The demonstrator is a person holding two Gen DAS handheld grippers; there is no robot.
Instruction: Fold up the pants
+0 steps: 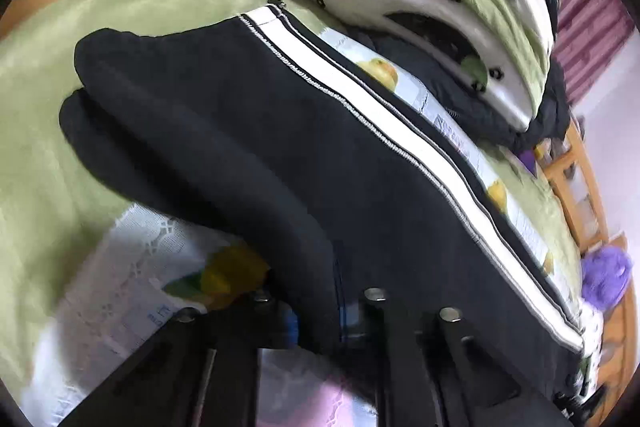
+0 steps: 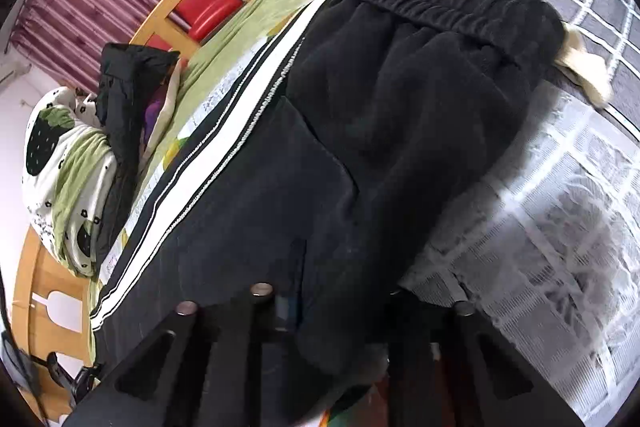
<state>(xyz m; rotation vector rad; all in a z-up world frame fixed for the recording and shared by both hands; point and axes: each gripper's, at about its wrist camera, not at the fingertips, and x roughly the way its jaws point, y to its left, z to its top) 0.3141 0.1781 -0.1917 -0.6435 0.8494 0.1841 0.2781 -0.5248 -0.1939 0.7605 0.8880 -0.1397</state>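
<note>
Two grippers, left gripper [image 1: 320,323] and right gripper [image 2: 324,315], are each closed on the near edge of the black pants [image 2: 400,131], which lie flat on the bed [image 1: 48,131] ahead of both. Step in hand: gripping for a fold. Next, judged: lift both together and carry the edge forward evenly.

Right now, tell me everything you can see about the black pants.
The black pants lie spread flat on the bed, over a green sheet and a lacy white cover. They look soft and fleecy, with a gathered elastic waistband, a white side stripe edged with silvery beaded trim, and the leg ends lying one on the other. Both grippers' fingers pinch the near edge.
</note>
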